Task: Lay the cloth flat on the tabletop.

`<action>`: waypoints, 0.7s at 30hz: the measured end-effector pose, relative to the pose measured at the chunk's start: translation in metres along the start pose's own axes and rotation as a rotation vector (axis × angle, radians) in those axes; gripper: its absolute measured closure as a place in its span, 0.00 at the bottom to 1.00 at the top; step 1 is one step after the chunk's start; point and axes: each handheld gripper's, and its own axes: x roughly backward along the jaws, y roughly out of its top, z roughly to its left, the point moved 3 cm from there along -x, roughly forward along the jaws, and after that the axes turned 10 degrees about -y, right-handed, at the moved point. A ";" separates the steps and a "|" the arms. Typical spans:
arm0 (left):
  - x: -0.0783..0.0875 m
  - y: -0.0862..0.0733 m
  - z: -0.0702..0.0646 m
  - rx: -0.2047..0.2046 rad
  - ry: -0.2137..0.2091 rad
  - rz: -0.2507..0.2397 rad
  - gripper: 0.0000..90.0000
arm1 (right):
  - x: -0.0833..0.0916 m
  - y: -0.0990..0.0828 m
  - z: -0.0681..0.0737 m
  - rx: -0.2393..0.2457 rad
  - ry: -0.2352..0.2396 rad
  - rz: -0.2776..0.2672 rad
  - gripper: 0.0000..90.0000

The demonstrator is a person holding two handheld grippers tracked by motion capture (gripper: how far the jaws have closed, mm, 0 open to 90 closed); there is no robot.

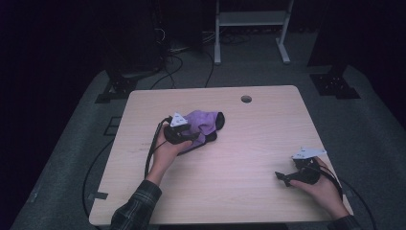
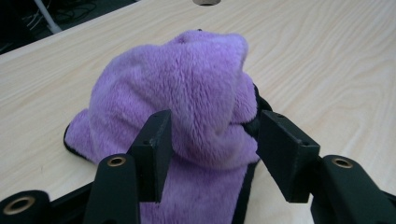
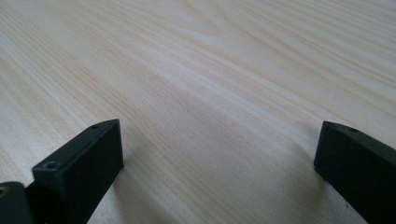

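Note:
A purple plush cloth (image 1: 205, 124) with a black edge lies bunched up on the wooden table (image 1: 239, 191), left of centre. My left gripper (image 1: 194, 138) reaches into it from the near side. In the left gripper view its jaws stand open on either side of a raised fold of the cloth (image 2: 187, 93), the left jaw against the plush and the right jaw just beside it. My right gripper (image 1: 282, 178) rests low near the table's front right corner. It is open, and between its fingers (image 3: 79, 163) there is bare wood.
A round cable hole (image 1: 246, 99) sits near the table's far edge. Beyond the table on the floor are a white frame stand (image 1: 251, 19), loose cables (image 1: 172, 62) and black stand bases (image 1: 115, 88) (image 1: 335, 84). The left gripper's cable (image 1: 149, 153) trails along the table.

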 end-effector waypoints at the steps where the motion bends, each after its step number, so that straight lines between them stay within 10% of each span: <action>1: -0.002 0.001 0.001 0.001 0.003 0.003 0.51 | 0.000 0.000 0.000 0.000 0.000 0.000 0.01; 9: -0.005 0.003 0.003 0.060 -0.044 0.011 0.90 | 0.000 0.000 0.000 0.000 0.000 0.000 0.01; 21: 0.020 0.022 -0.036 0.034 -0.214 -0.010 0.94 | 0.000 0.000 0.000 0.001 0.001 0.000 0.01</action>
